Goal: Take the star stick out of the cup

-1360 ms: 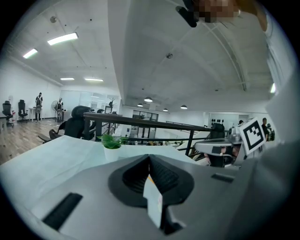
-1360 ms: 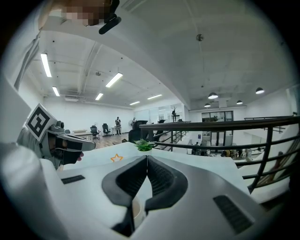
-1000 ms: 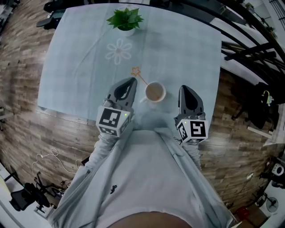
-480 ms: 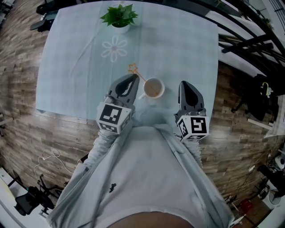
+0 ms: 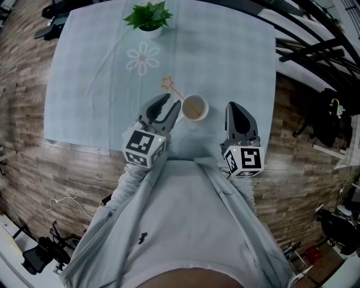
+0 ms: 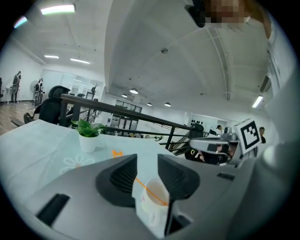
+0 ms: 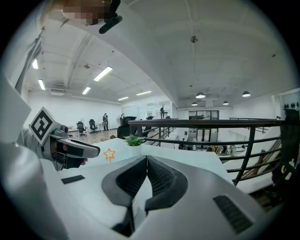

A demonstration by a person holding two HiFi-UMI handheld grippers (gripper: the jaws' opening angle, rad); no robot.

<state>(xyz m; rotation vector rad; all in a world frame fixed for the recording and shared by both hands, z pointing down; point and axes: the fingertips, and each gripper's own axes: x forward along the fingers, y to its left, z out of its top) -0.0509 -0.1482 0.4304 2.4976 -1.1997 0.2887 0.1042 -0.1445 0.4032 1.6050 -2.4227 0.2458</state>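
One star stick (image 5: 174,90) leans in the one cup (image 5: 194,106) near the table's (image 5: 84,84) front edge; one potted plant (image 5: 147,17) stands at the far edge. The left gripper (image 5: 171,101) is opening its jaws, empty, just beside the cup. The right gripper (image 5: 235,107) is closed on nothing.

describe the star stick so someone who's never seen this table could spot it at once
On the pale blue tablecloth, find the white cup near the edge by the person. The star stick is the thin orange rod leaning out of it toward the potted plant, the only thing topped with a small outlined star.
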